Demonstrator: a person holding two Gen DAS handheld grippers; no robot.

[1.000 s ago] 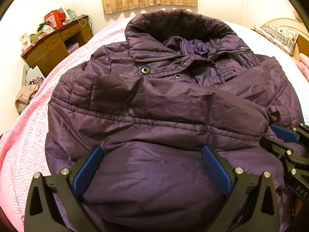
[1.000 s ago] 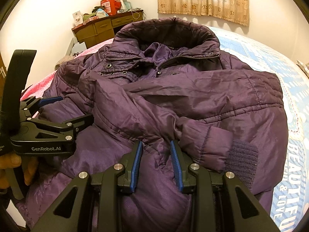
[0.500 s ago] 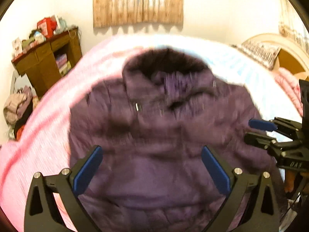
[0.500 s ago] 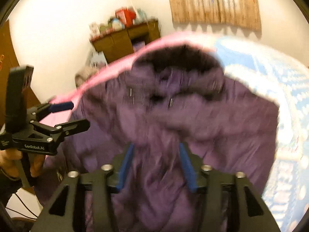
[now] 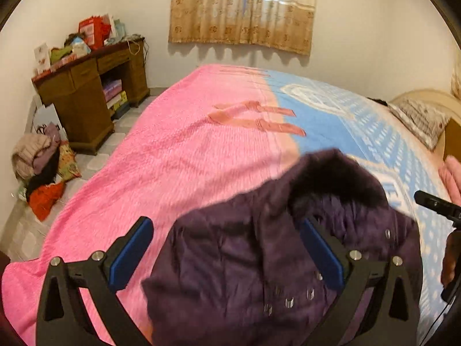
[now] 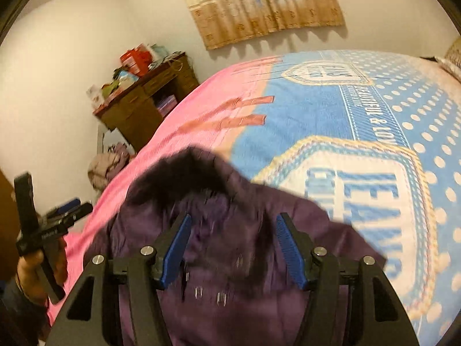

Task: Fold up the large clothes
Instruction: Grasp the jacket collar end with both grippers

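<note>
**Purple coat on the bed, both grippers above it**

On the near part of the bed (image 5: 178,155) lies the purple coat (image 5: 245,259), its dark collar (image 5: 337,178) pointing toward the far wall and the curtain (image 5: 245,8). It rests where the pink blanket (image 5: 144,187) meets the blue blanket (image 6: 331,109), partly on each. The coat looks blurred in both views; a row of snaps shows down its front.

The left gripper (image 5: 227,253) is spread wide, its blue pads (image 5: 131,252) well apart and pressing on nothing; the coat shows between and under them. The right gripper (image 6: 233,250) is released too, with its jaws parted and the pads (image 6: 177,250) clear of the fabric below. Whether either one touches the cloth from above cannot be told.

From the right wrist view, a hand (image 6: 31,271) grips the left tool's handle at the left edge. A wooden desk (image 5: 86,92) with clutter stands by the far left wall, and a heap of clothes (image 5: 40,167) sits on the floor beside it.
</note>
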